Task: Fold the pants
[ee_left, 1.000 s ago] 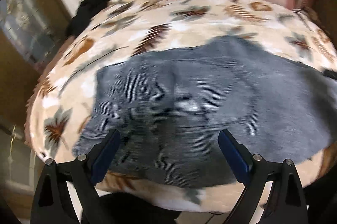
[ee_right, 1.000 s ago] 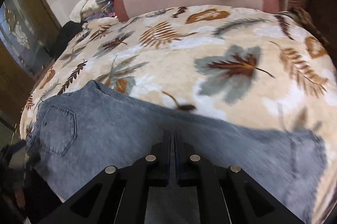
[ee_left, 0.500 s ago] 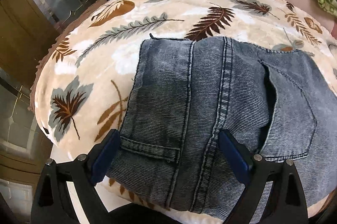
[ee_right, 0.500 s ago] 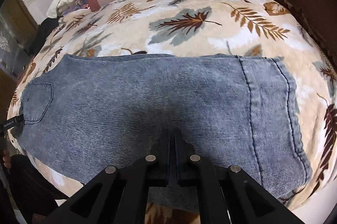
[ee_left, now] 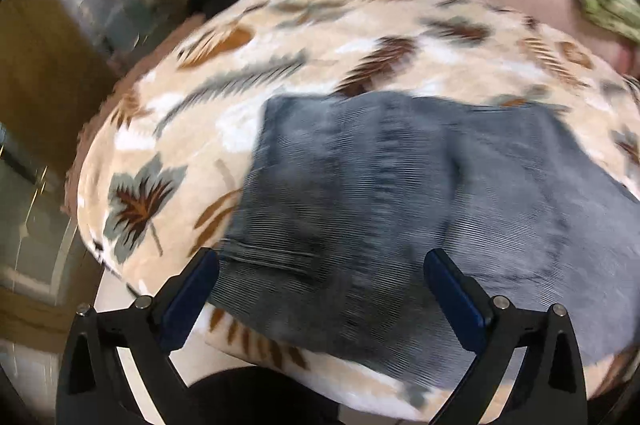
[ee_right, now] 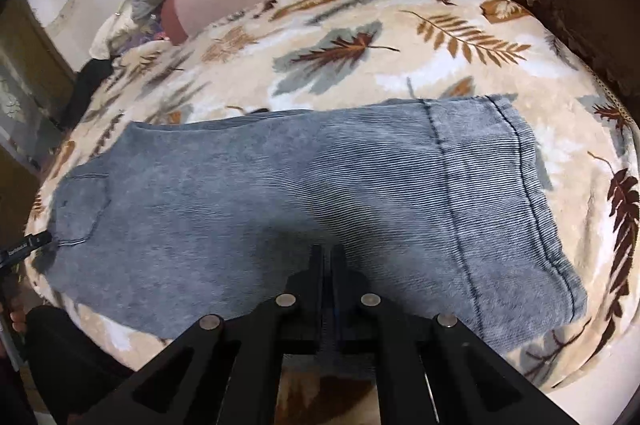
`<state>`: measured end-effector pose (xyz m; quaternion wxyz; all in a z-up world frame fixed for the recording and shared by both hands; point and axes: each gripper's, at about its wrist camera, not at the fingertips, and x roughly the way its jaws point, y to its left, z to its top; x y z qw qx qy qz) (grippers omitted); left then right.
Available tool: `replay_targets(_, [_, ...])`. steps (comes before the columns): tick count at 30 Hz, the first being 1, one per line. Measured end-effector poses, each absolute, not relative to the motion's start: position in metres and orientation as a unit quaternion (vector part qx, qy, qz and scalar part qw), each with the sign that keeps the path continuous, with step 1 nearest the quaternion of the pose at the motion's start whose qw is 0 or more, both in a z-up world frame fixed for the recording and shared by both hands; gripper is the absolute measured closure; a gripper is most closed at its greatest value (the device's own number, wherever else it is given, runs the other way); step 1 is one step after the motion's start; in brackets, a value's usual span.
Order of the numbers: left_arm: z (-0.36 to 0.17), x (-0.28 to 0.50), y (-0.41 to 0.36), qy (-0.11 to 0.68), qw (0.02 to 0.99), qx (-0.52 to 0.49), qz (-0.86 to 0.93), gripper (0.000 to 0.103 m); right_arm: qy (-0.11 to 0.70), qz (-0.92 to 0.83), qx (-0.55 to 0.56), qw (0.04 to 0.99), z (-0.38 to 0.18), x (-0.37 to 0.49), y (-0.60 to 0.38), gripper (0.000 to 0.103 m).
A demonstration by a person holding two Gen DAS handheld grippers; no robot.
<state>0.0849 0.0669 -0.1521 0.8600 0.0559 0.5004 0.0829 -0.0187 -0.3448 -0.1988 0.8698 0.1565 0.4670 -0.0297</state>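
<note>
On the leaf-print blanket (ee_right: 360, 25), folded grey pants (ee_right: 280, 193) lay near its front edge.
Left gripper (ee_left: 320, 289) was opening, empty, above the pants; right gripper (ee_right: 326, 265) clenched on their near edge.

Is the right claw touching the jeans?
Cannot tell. In the right wrist view the shut right claw overlaps the jeans and casts a shadow on them, but no frame shows plainly whether the fingertips press the denim.

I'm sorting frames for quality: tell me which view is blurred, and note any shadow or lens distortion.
Left wrist view: heavy motion blur smears the jeans and leaf-print blanket; only the left gripper, jaws opening, stays sharp. Right wrist view: crisp, denim ribbing readable, a dark shadow on the jeans ahead of the shut right gripper. Both views: fisheye bulge, black corners.
</note>
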Motion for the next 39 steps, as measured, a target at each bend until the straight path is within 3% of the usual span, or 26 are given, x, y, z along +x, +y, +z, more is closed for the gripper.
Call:
replay_targets(7, [-0.157, 0.065, -0.018, 0.481, 0.863, 0.154, 0.006, 0.001, 0.458, 0.019, 0.131, 0.879, -0.192, -0.023, -0.303, 0.098])
replay_targets(13, [-0.186, 0.063, -0.053, 0.511, 0.842, 0.17, -0.02, 0.001, 0.484, 0.019, 0.112, 0.867, -0.211, -0.021, -0.289, 0.098])
replay_targets(26, [-0.211, 0.061, -0.043, 0.499, 0.856, 0.131, -0.032, 0.0, 0.477, 0.012, 0.106, 0.873, -0.222, -0.021, -0.287, 0.097])
replay_targets(39, [-0.2, 0.057, -0.04, 0.508, 0.851, 0.125, -0.047, 0.0, 0.471, -0.006, 0.073, 0.879, -0.221, -0.022, -0.277, 0.097])
